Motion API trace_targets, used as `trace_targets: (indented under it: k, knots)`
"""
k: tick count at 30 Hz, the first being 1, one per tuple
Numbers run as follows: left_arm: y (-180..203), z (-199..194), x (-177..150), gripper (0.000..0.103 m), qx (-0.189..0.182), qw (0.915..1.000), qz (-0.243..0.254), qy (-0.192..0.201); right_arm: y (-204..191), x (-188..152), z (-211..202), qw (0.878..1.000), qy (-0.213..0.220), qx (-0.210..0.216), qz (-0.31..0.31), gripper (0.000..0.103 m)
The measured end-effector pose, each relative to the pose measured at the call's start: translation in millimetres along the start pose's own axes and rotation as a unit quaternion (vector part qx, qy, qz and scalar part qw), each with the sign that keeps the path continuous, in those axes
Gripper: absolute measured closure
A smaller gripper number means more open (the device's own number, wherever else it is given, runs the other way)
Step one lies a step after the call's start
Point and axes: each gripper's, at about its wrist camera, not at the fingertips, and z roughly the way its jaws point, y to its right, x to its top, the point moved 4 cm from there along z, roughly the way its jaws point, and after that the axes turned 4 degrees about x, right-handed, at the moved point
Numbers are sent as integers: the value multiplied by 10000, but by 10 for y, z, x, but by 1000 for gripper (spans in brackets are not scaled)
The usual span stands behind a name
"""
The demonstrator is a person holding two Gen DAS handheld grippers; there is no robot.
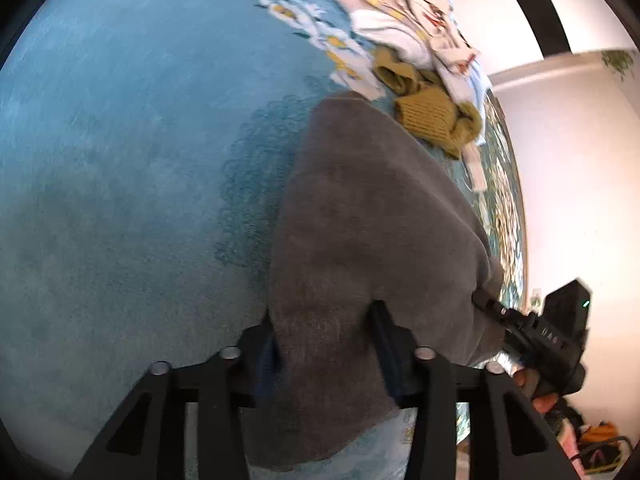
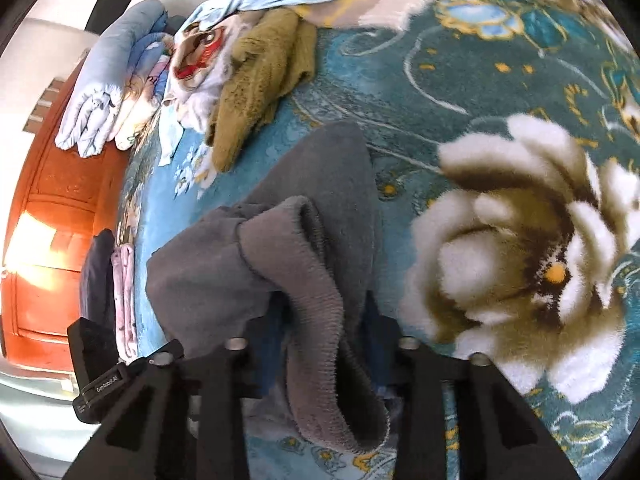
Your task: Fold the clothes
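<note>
Clearly both grippers hold one grey garment (image 1: 360, 216): the left gripper (image 1: 326, 344) has its fingers closed on a broad flat edge, the right gripper (image 2: 316, 344) pinches a bunched, ribbed hem; the cloth trails forward over the teal blanket (image 1: 120, 160), toward its far edge where a mustard knit (image 1: 432, 116) and a loose pile of printed clothes (image 1: 404, 12) lie. To fold well, I judge, keep both grips level, draw the fabric taut, lay edge to edge; the fleece is thick, soft and floppy, likely to sag and crease; the blanket's plush flowered pile may drag on it.
</note>
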Motion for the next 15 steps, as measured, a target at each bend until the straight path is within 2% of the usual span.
trace_targets:
  k: [2,5,11,15]
  knots:
    - [22,-58,-23,72,40,9999,91,73,-138,14,-78,9996,98,-119,-232,80]
    - [33,-190,-42,77,-42,9996,114,250,-320,40,-181,9987,183,-136,-449,81]
    - [2,-506,-56,78,-317,9975,-22,626,-776,106,-362,9952,279,-57,-938,82]
    - [-56,-735,-60,79,-424,9949,-163,903,-1164,175,-307,9910,255,28,-1315,84]
